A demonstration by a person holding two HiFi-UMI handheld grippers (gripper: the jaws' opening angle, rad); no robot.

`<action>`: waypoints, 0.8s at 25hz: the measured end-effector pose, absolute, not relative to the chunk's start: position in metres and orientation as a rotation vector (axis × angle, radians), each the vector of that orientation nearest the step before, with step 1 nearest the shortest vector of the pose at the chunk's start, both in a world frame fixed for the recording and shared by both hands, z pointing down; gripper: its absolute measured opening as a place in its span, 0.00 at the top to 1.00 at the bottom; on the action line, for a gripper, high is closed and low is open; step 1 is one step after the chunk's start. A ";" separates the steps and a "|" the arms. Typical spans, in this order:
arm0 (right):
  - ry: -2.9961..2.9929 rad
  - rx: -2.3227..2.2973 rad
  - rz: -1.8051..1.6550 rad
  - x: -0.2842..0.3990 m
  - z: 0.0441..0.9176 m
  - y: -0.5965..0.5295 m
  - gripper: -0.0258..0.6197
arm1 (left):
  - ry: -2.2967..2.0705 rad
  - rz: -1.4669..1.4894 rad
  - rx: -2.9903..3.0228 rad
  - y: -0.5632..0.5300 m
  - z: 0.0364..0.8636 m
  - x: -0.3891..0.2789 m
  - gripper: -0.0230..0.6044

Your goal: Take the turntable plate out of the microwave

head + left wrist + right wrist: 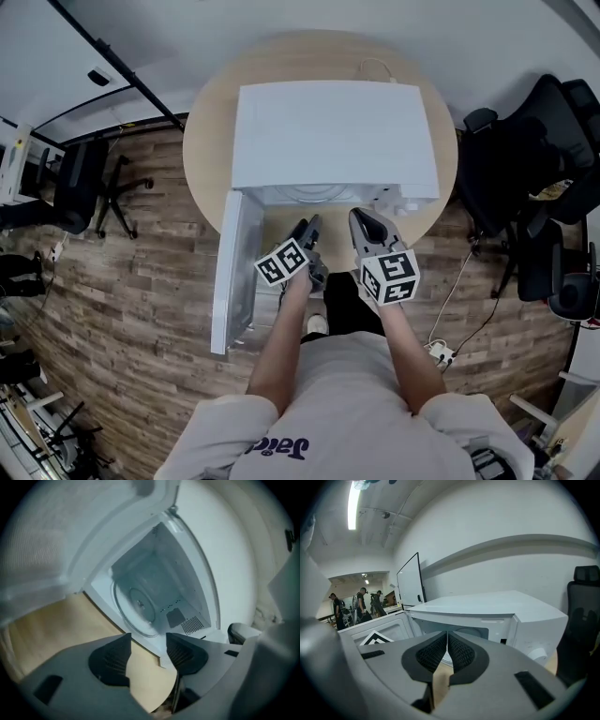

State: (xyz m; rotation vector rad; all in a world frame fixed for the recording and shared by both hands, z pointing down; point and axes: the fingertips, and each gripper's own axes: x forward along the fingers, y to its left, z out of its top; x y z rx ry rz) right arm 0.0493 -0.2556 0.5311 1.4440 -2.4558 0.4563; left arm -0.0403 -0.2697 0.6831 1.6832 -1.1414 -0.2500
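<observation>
The turntable plate (pixel 138 605), a round disc of clear glass with a raised rim, lies flat on the floor of the cavity inside the microwave (pixel 333 131). The microwave is a smooth white box standing in the middle of the round, pale wooden tabletop (pixel 202 141), with its front facing the near edge. Its door (pixel 234 272) is swung wide open on the left and reaches past the tabletop's near-left edge. A perforated vent patch shows on one wall of the cavity.

The left gripper (pixel 149 641) is held above the near edge of the tabletop, in front of the open cavity. Its dark ribbed pads stand apart, with only bare wood showing between them. The right gripper (pixel 447 641) is beside it, toward the right of the opening. Its ribbed pads are pressed together on nothing.
</observation>
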 end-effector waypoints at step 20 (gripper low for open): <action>-2.402 1.437 0.501 0.068 0.550 -0.278 0.93 | -0.982 -0.759 1.109 -0.339 0.747 -0.045 0.51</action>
